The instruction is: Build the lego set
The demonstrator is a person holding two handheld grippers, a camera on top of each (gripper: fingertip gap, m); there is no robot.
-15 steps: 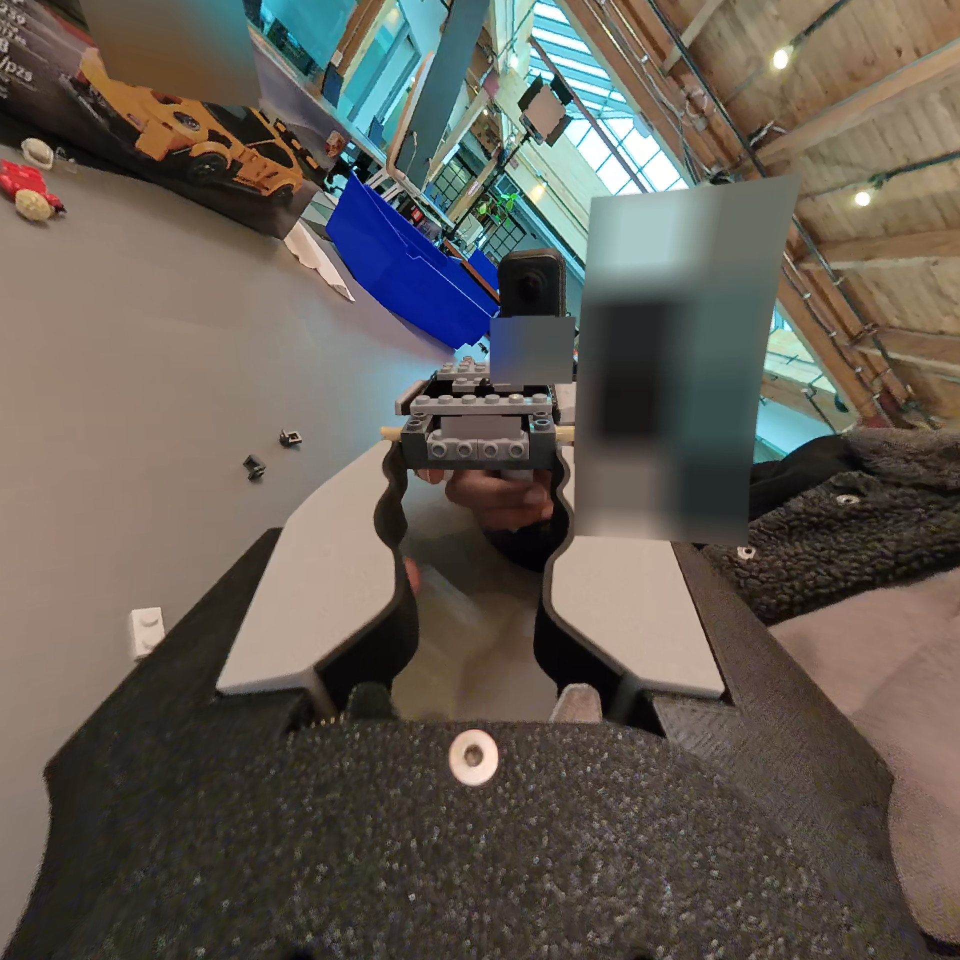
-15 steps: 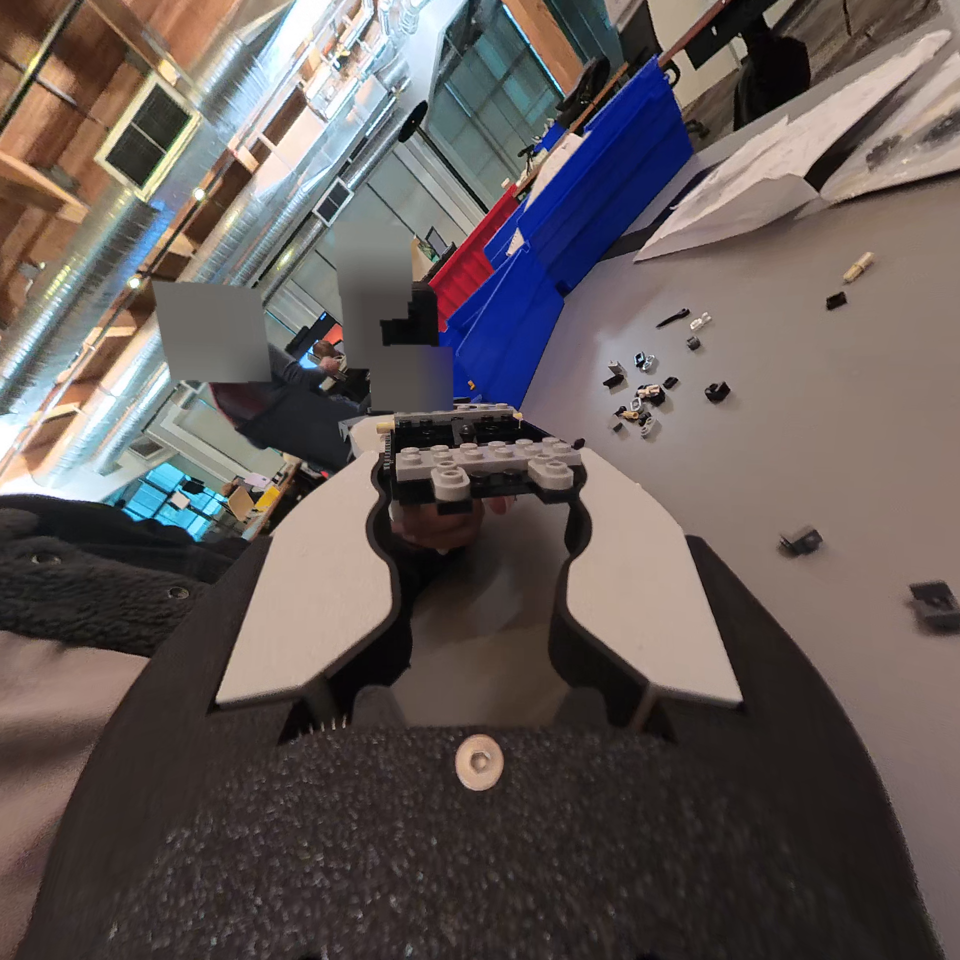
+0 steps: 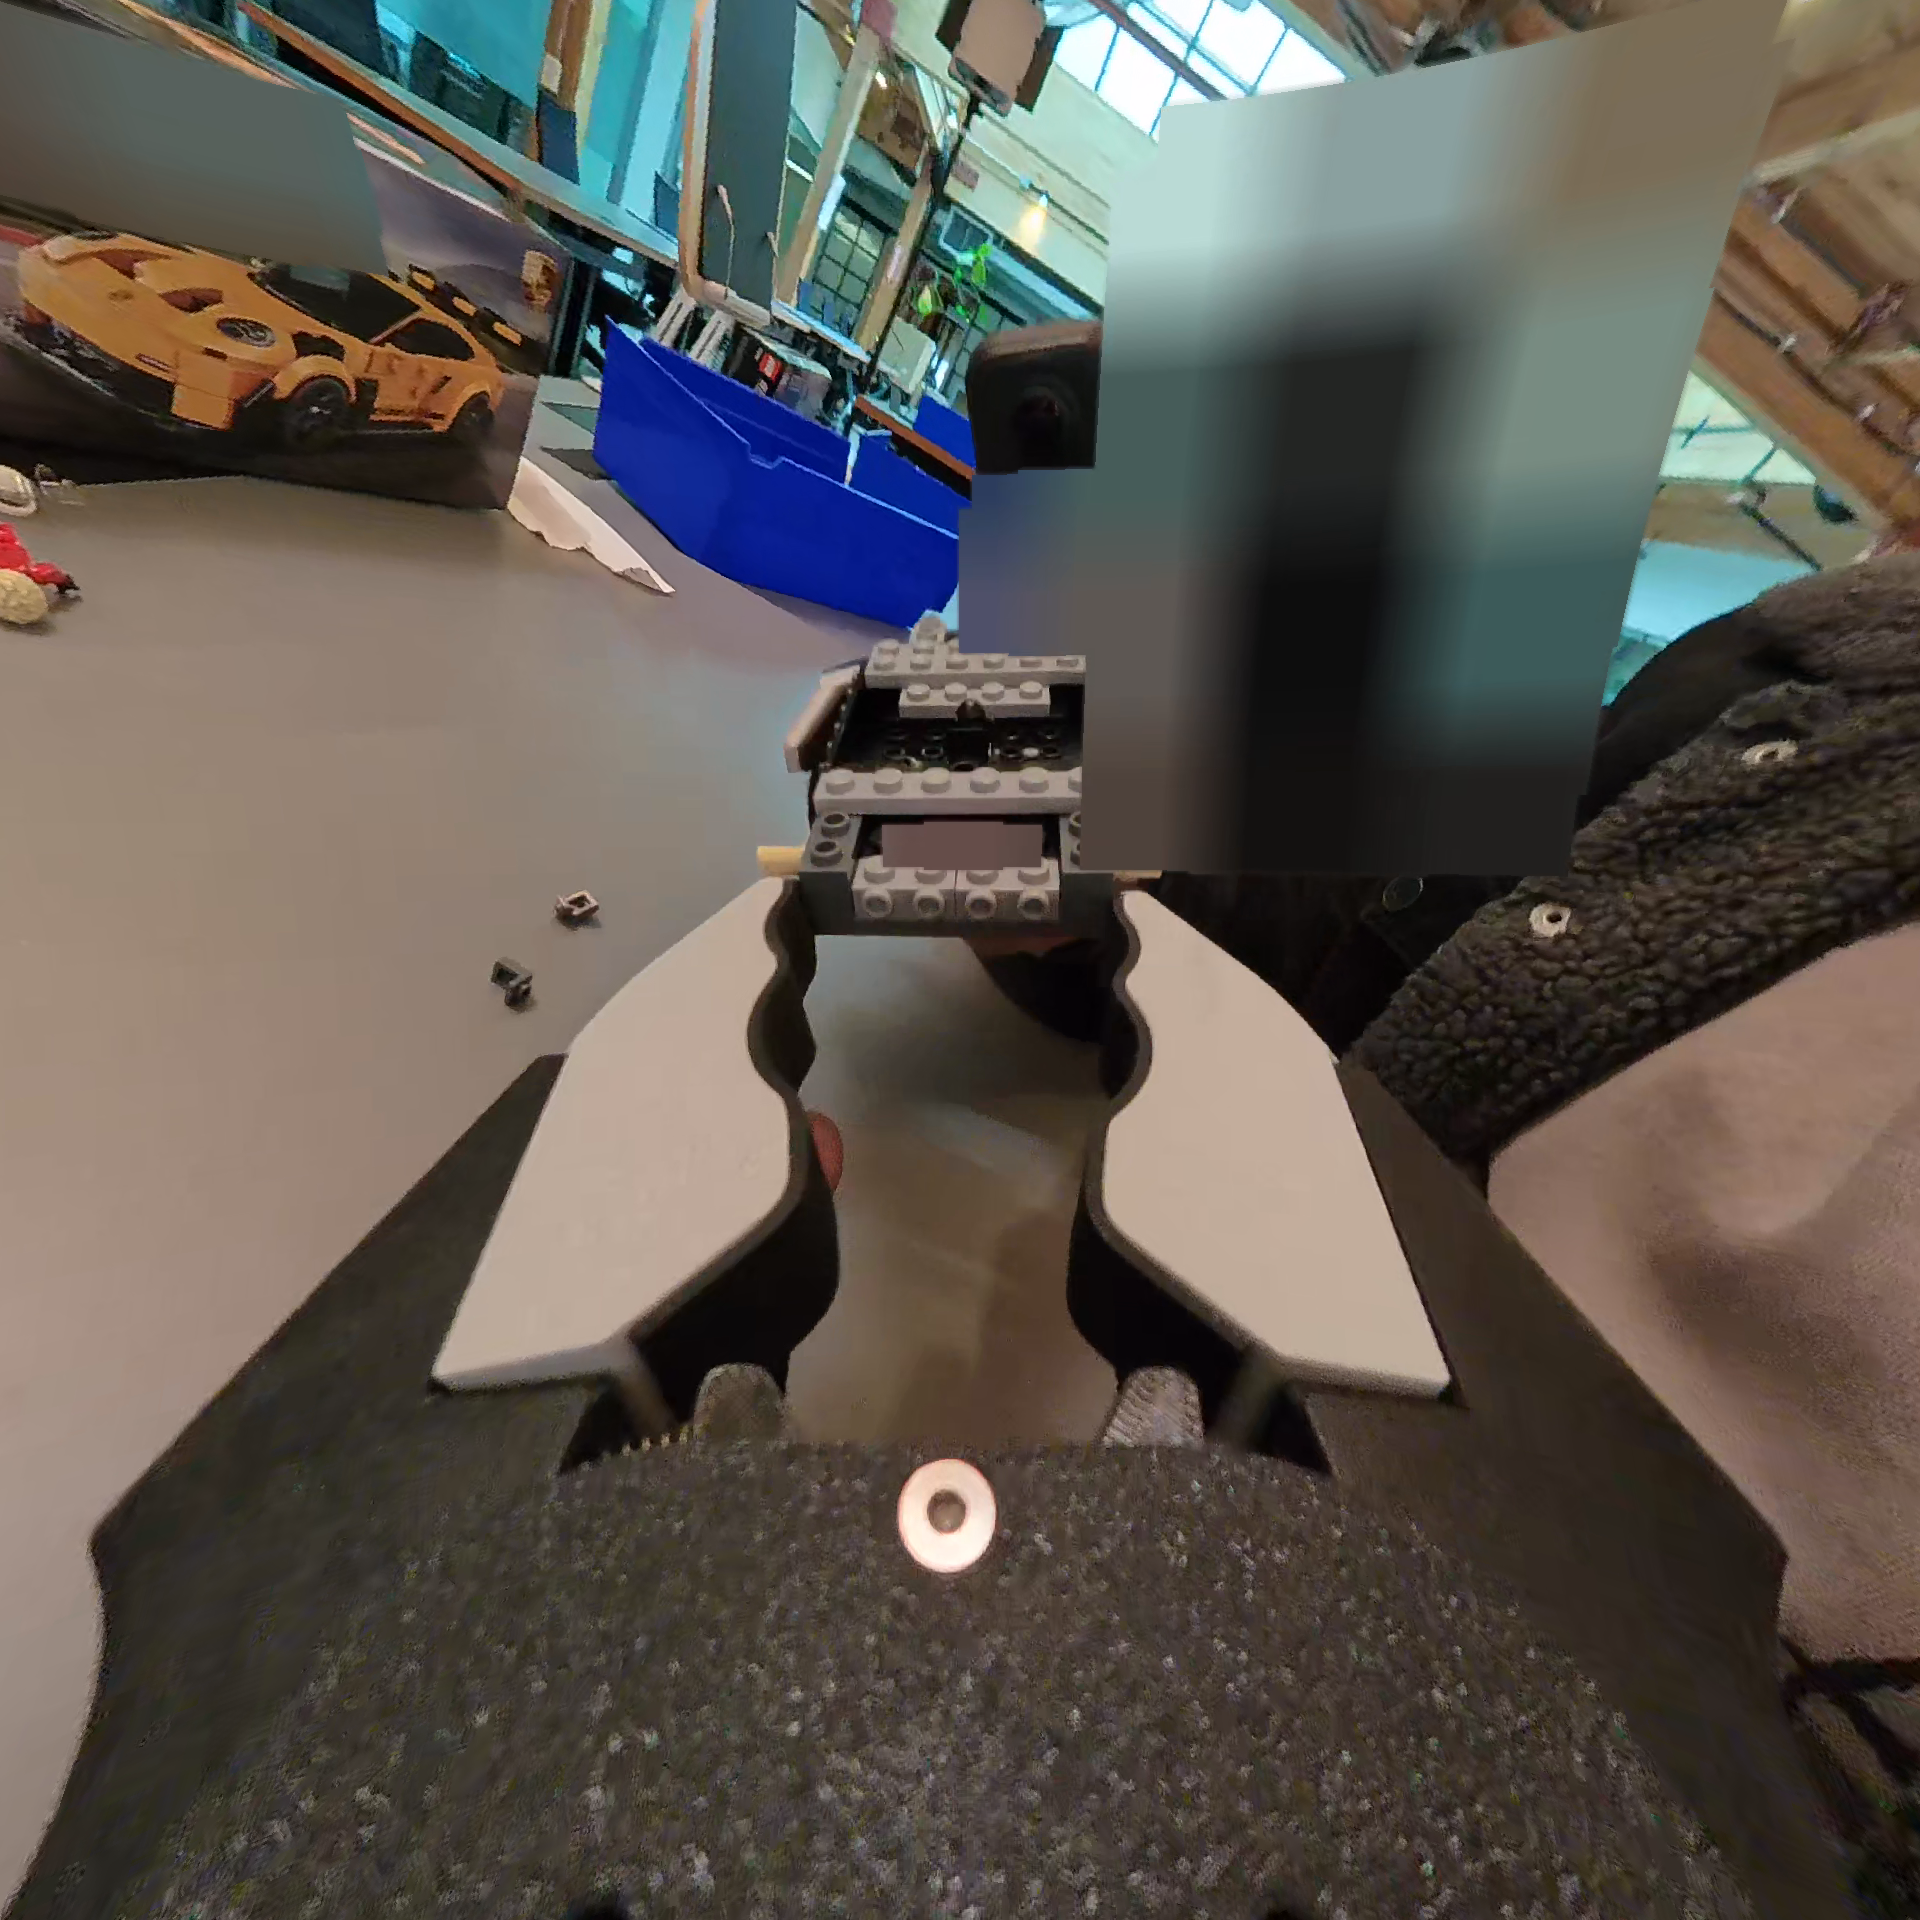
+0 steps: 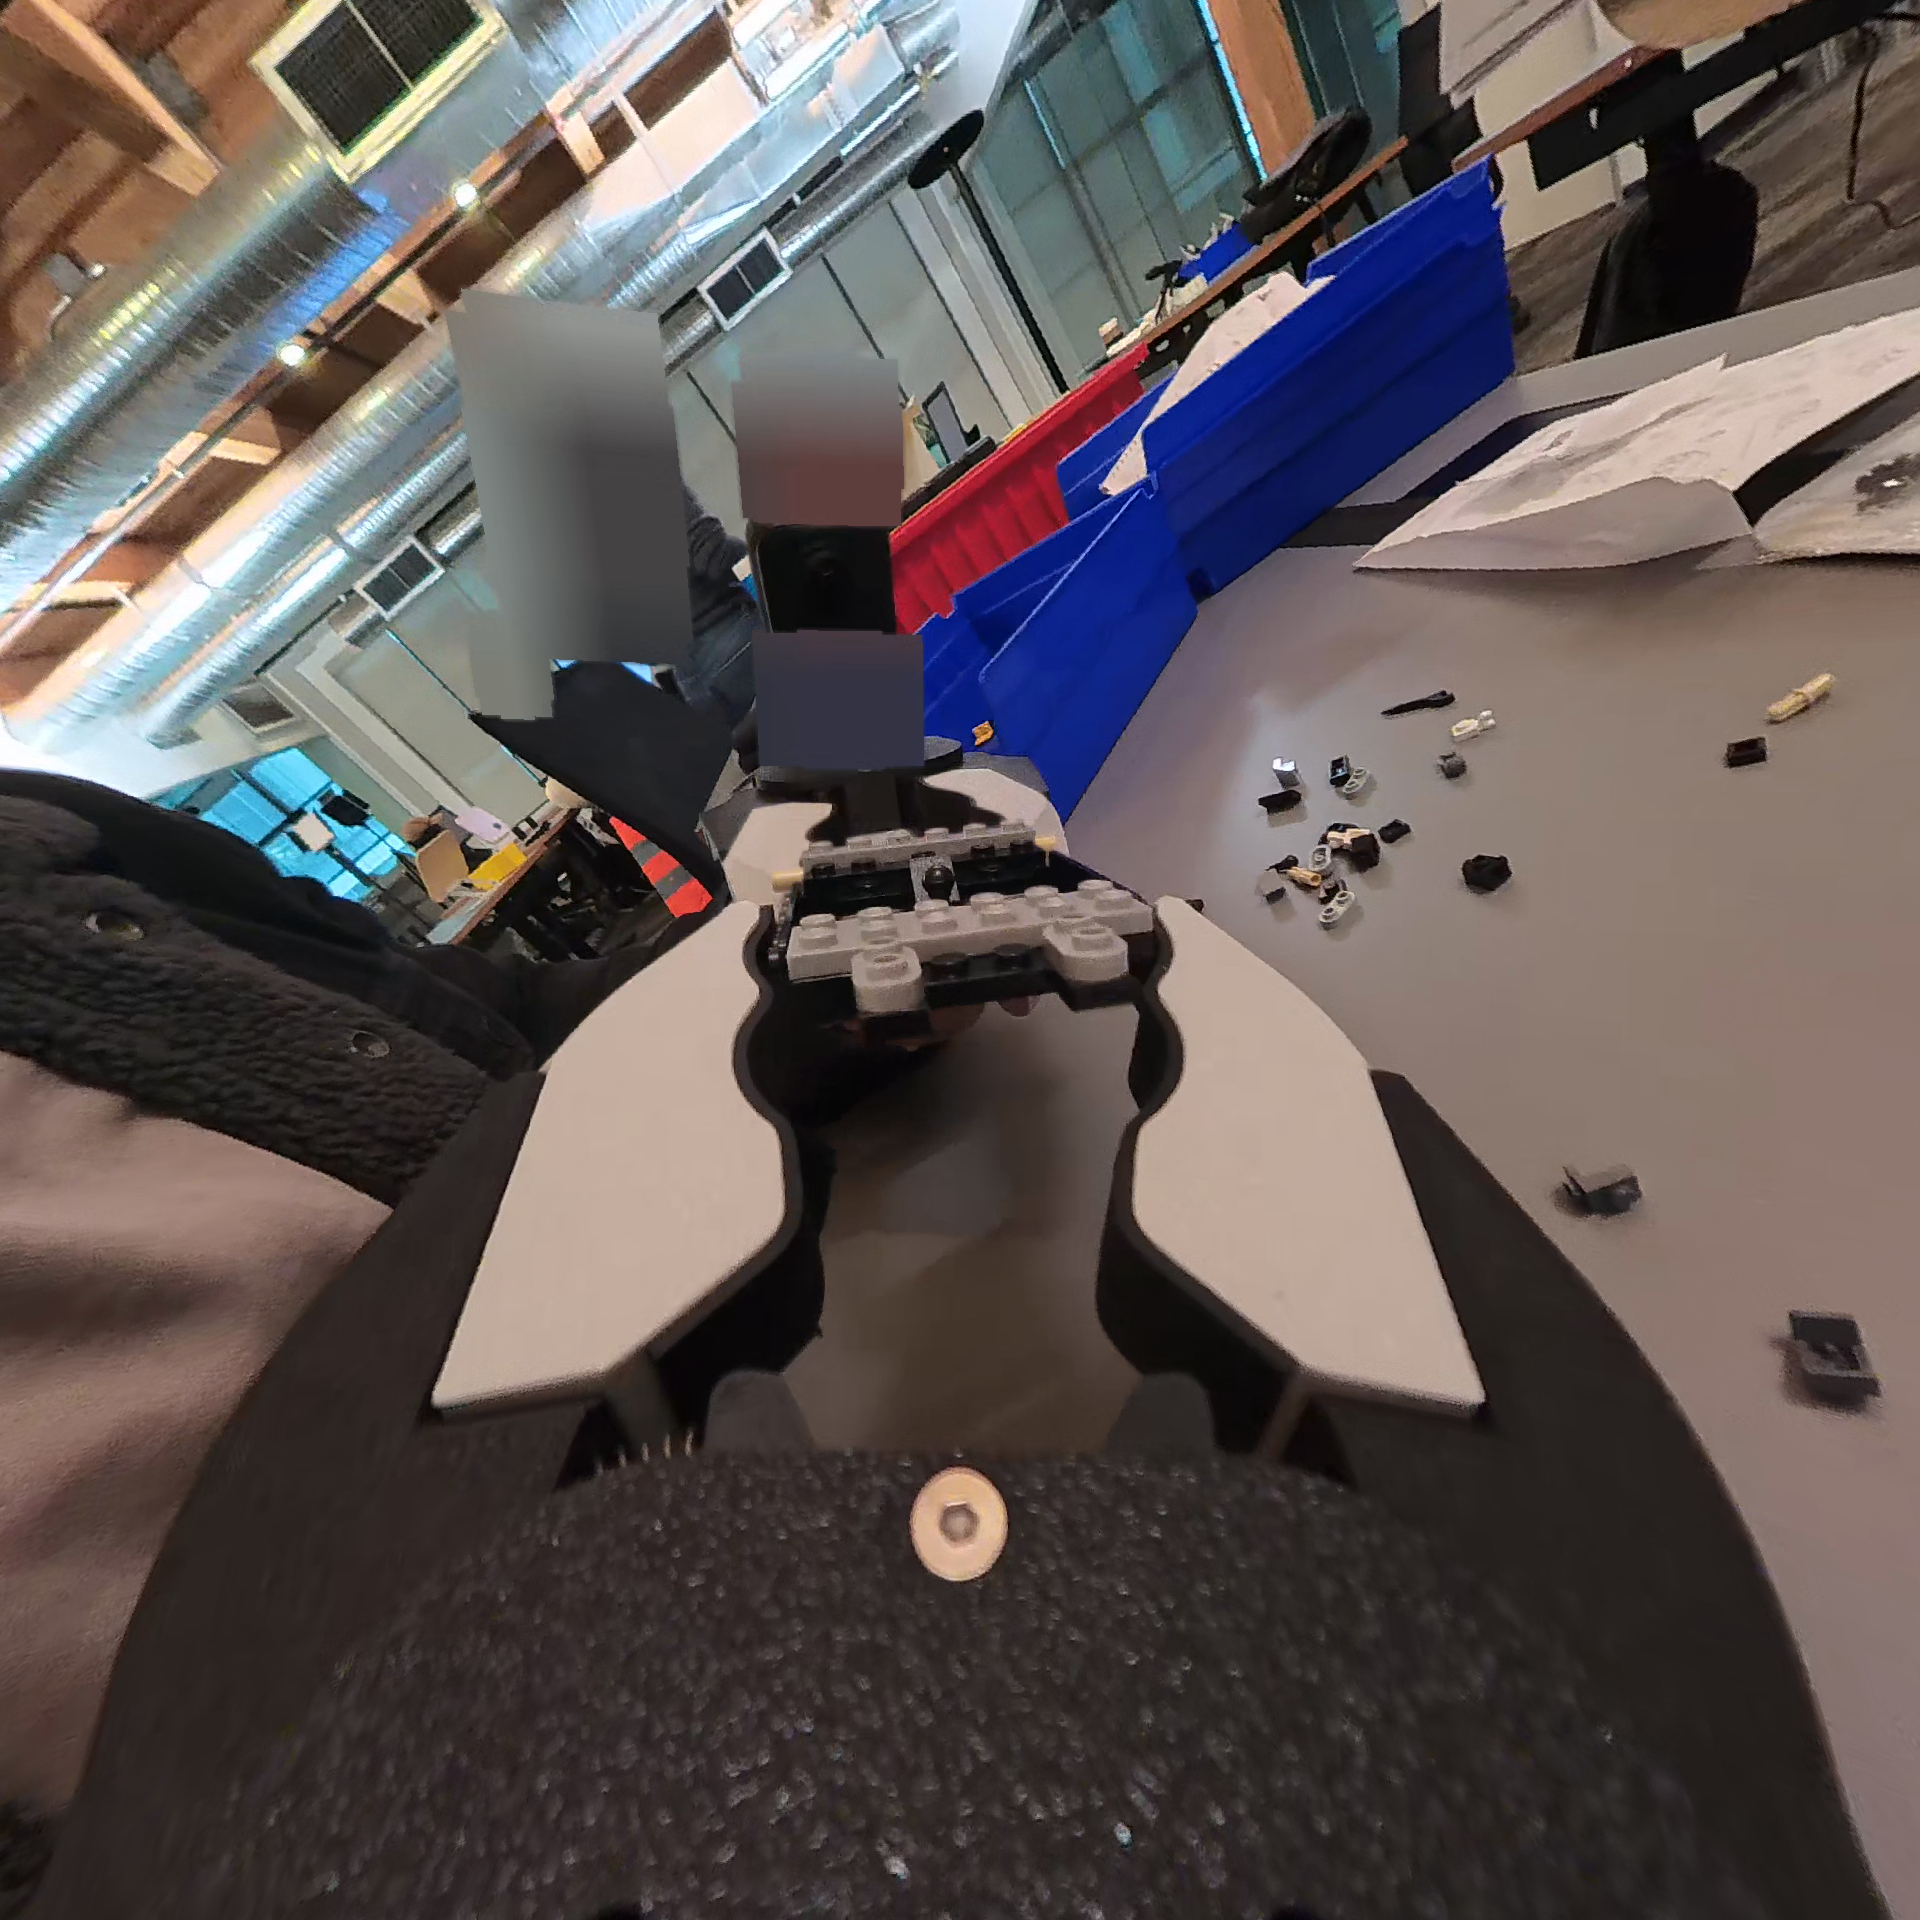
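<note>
Tilted flatter toward table (image 3: 312, 727) than before, chassis (image 3: 951, 831) pinched endwise between left gripper (image 3: 951, 925) and right gripper (image 4: 961, 956), steadied for next brick.

Your grey surface (image 4: 1558, 987) carries a cluster of small loose pieces (image 4: 1340, 847), a tan pin (image 4: 1801, 697) and open paper sheets (image 4: 1621, 468) near blue bins (image 4: 1299, 416). On the other side you see the set's box (image 3: 260, 353), two dark clips (image 3: 540, 940) and red pieces (image 3: 31, 566).

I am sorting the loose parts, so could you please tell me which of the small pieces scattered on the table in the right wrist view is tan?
The tan pin, farthest back beside the papers; the other pieces are black, grey or white.
</note>
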